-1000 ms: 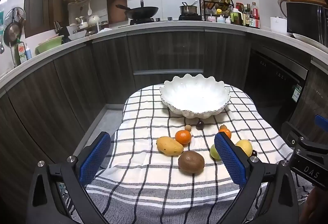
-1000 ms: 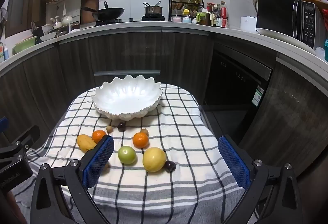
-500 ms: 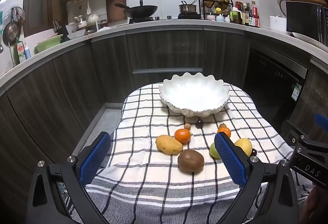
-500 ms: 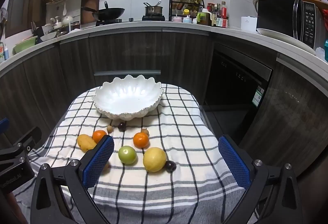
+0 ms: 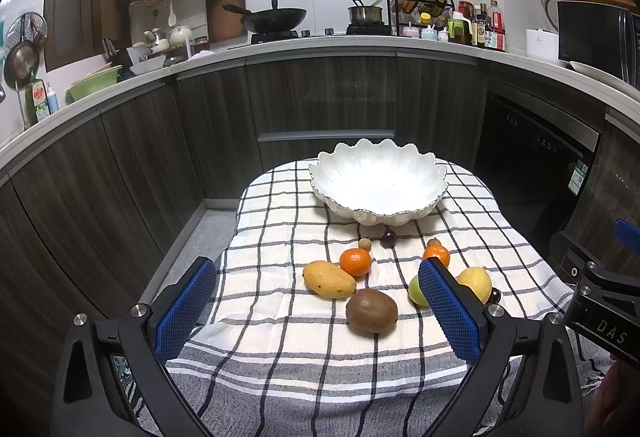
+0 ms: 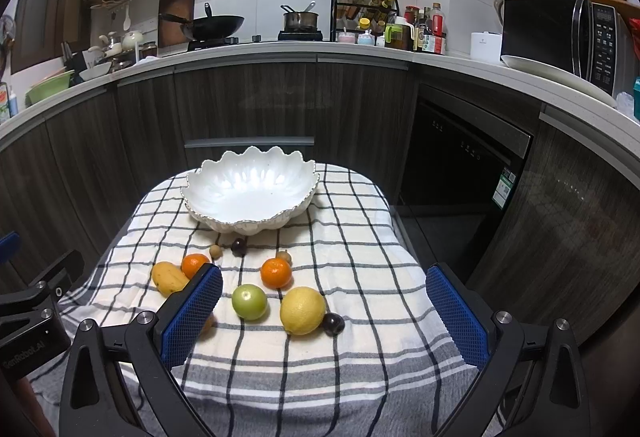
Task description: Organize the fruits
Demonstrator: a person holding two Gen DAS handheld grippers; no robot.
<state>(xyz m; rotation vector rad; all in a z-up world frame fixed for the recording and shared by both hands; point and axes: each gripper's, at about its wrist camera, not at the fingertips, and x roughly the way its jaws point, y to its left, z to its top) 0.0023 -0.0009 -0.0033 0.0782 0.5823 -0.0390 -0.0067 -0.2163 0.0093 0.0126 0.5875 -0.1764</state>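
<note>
An empty white scalloped bowl [image 5: 378, 189] [image 6: 252, 191] stands at the far end of a checked cloth [image 5: 280, 317]. Before it lie a mango [image 5: 328, 279] [image 6: 168, 277], two mandarins [image 5: 355, 261] [image 6: 276, 272], a kiwi [image 5: 372, 311], a green apple [image 6: 249, 301], a lemon [image 6: 303, 310] [image 5: 475, 281], two dark plums [image 6: 333, 324] [image 5: 388, 237] and small brown fruits [image 5: 364, 243]. My left gripper [image 5: 316, 311] hovers open in front of the kiwi and mango. Open too, my right gripper [image 6: 324, 317] is low near the lemon and apple. Neither holds anything.
Dark wood cabinets [image 5: 320, 101] curve around the small table. The counter above carries a wok [image 5: 276, 17], a pot [image 6: 300, 20], a spice rack [image 6: 364, 11] and a microwave [image 6: 560, 33]. A dishwasher front [image 6: 460, 173] is to the right.
Both views have shifted only slightly; the left gripper drifted a little, so the bowl and fruits sit marginally higher in its view. Both grippers stay open.
</note>
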